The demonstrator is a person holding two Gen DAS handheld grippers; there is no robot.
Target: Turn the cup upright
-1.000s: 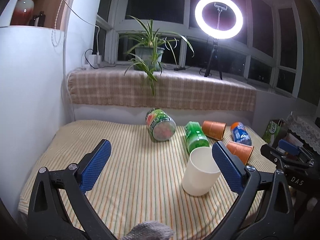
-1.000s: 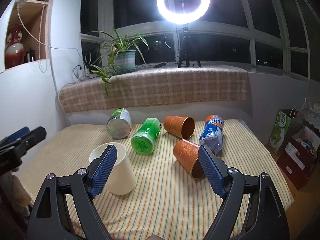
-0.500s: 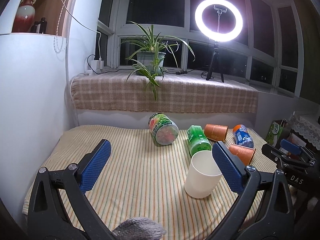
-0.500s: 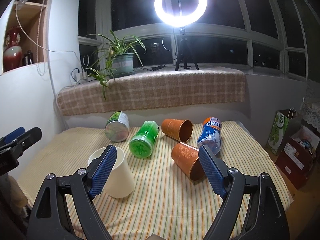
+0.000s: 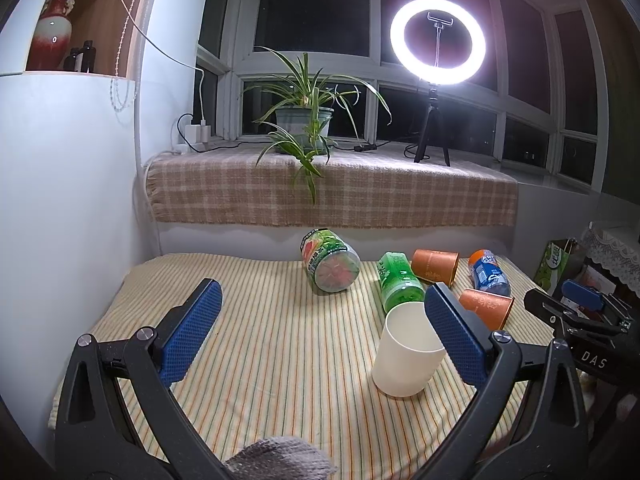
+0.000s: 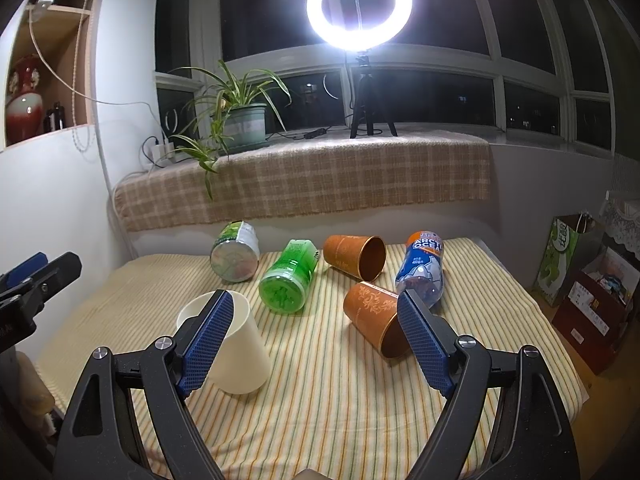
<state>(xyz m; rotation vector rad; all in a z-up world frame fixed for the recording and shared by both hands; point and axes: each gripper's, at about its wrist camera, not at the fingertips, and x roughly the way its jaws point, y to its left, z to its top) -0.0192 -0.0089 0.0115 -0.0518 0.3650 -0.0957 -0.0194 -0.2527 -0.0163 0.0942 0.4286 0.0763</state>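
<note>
With white cup (image 5: pixel 406 354) already upright lower right, both grippers (image 5: pixel 320 334) (image 6: pixel 312 338) pulling back, jaws spread, empty; flip looks done.

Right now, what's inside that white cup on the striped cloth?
The white cup stands upright, mouth up. Only its pale upper inner wall shows; nothing sticks out. Its bottom is hidden by its own rim, so contents cannot be ruled out.

Both wrist views have pulled back and tilted up over the last second. In the left view the white cup (image 5: pixel 408 350) has slid toward lower right; in the right view the ring light (image 6: pixel 359 5) sits further right.
</note>
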